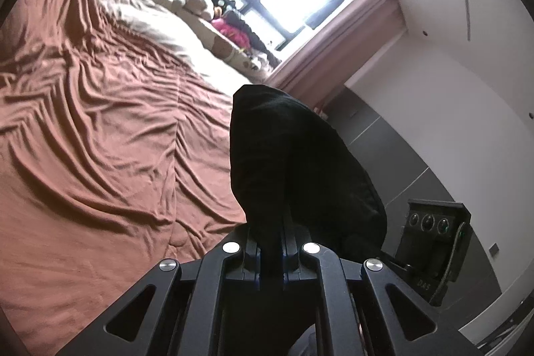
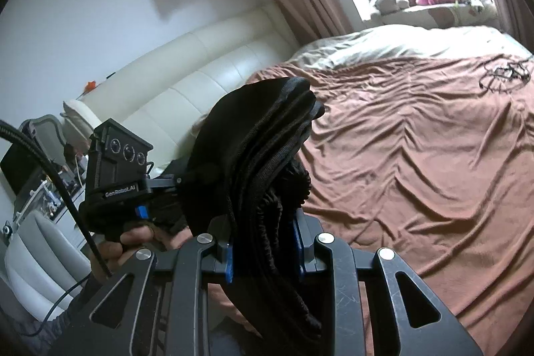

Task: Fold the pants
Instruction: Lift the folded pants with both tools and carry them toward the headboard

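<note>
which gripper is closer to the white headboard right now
Left. In the right wrist view the left gripper sits just in front of the white headboard, shut on the black pants; the right gripper grips them further toward the brown bedspread.

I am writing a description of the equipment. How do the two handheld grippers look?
Both are matte black, with angular cut-out linkage arms, round silver pivot bolts and blue pads. The left gripper carries a black box with three round lenses, a white "GenRobot.AI" marking, a blue tab and a braided black cable. The right gripper shows scratches.
</note>
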The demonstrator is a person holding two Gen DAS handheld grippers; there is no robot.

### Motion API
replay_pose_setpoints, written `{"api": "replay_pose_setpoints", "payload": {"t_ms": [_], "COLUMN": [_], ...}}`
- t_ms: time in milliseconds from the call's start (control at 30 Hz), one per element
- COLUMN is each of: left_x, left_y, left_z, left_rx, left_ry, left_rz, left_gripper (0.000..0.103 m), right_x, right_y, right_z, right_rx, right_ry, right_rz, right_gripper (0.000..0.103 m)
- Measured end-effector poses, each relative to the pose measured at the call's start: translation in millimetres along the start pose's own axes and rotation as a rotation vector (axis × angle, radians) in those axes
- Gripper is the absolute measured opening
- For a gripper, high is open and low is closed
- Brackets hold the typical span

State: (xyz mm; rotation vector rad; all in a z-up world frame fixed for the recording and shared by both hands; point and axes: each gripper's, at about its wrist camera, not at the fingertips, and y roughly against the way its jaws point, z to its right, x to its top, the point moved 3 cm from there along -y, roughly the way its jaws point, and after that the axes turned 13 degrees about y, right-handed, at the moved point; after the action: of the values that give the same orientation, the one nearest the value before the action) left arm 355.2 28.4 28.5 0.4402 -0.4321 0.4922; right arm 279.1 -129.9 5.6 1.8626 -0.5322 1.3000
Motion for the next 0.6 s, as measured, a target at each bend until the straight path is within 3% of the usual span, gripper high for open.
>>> {"api": "replay_pose_setpoints", "payload": {"t_ms": [300,600], "left_x": [-5.3,-0.3], "left_y": [61.2,126.3], "left_z": [16.3,12.3], "left_rx": [0.018,0.032], "left_ry": [-0.056,-0.083], "left_rz": [0.079,0.156], "left_gripper": [0.008,0.008], "right_x": [2.5,5.6], "right_y": [2.5,-22.3], "right_z": [-41.7,-82.5], "right_rx": [-0.004,0.023], "right_ry": [0.058,0.127], "right_rz": [0.030,0.036], "right_gripper": [0.023,0.023]}}
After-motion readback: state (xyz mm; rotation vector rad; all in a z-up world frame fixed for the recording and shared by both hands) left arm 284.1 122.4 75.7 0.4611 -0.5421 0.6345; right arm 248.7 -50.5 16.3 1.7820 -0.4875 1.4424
